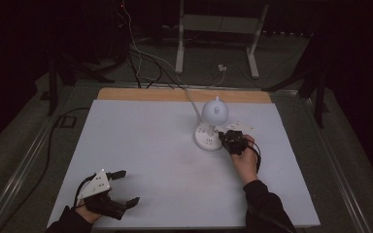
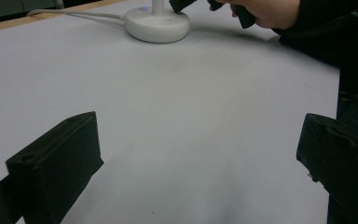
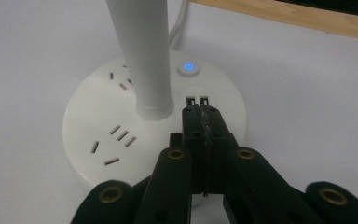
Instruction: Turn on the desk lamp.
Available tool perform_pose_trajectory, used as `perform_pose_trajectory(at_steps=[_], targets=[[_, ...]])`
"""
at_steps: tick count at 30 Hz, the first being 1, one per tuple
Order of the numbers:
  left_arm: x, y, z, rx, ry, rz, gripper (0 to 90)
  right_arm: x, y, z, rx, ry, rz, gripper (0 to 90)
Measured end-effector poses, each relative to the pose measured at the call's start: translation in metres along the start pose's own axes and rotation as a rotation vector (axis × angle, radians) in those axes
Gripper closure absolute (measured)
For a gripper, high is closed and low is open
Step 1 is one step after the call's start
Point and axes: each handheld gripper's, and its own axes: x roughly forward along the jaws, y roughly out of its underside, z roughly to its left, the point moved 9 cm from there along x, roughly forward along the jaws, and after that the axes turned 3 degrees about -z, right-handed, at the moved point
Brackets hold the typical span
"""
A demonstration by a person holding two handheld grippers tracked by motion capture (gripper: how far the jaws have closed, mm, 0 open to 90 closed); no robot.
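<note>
On the high view the right tongs (image 1: 229, 140) sit at the near right edge of a white desk lamp (image 1: 213, 112) whose round base (image 1: 207, 137) rests on the white bench (image 1: 141, 145). The right gripper view adds what the high view cannot resolve: the jaws are pressed together, tips over the base (image 3: 154, 126) just short of 2 small slots, a blue-lit power button (image 3: 188, 69) beyond them, the lamp stem (image 3: 142, 56) just left. The left tongs (image 1: 121, 187), well apart from the lamp, rest jaws wide apart on bare bench, as the left gripper view confirms, with the base (image 2: 157, 25) far ahead.
</note>
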Motion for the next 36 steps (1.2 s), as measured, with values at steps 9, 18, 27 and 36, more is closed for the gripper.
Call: perform_pose_trajectory(at_steps=[9,18,27,36], targets=[[0.0,0.0,0.001,-0.004,-0.002,-0.001,0.4,-0.012,-0.012,0.002,0.001,-0.031,-0.048,86.0],[0.0,0.0,0.001,-0.003,-0.001,0.0,0.4,-0.025,-0.017,0.009,-0.044,-0.092,-0.043,69.6],[0.0,0.0,0.001,-0.008,-0.002,0.0,0.4,-0.038,-0.018,0.016,-0.066,-0.19,-0.028,44.9],[0.0,0.001,0.002,-0.008,-0.004,0.003,0.4,-0.051,-0.015,0.017,-0.079,-0.186,-0.024,12.9]])
